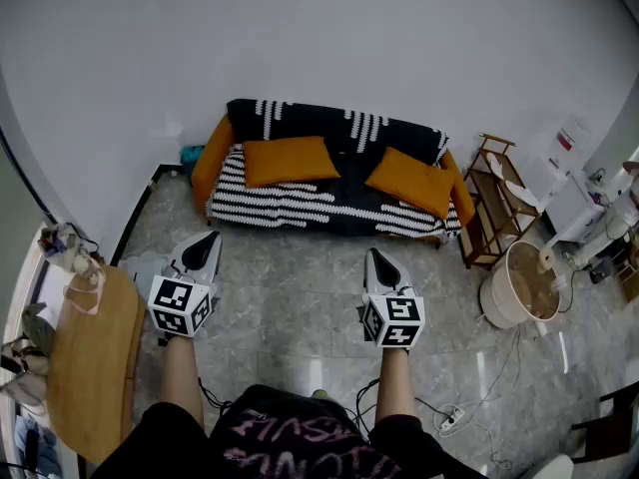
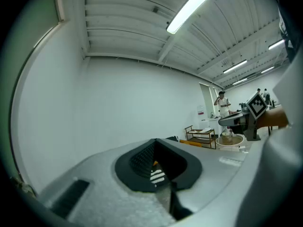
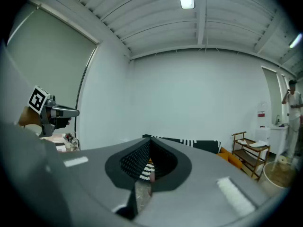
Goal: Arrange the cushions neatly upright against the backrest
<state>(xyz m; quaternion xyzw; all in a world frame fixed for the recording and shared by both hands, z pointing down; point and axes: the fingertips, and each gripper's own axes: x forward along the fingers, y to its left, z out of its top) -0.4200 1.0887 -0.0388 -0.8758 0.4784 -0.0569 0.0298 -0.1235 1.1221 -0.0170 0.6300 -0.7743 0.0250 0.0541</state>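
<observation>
A sofa [image 1: 329, 213] with a black-and-white striped cover and orange arms stands against the white wall. Two orange cushions rest on it: the left cushion [image 1: 290, 160] leans at the backrest, the right cushion [image 1: 411, 180] lies slanted near the right arm. My left gripper [image 1: 205, 247] and right gripper [image 1: 379, 265] hover over the floor well in front of the sofa, both shut and holding nothing. In the right gripper view the sofa's backrest [image 3: 189, 143] shows beyond the shut jaws. In the left gripper view only a sliver of striped cover [image 2: 157, 176] peeks between the jaws.
A wooden shelf rack [image 1: 496, 200] stands right of the sofa, with a round tub [image 1: 519, 285] in front of it. A wooden table [image 1: 95, 362] sits at the left. Cables and a power strip [image 1: 454, 419] lie on the marble floor. A person [image 2: 222, 105] stands far off.
</observation>
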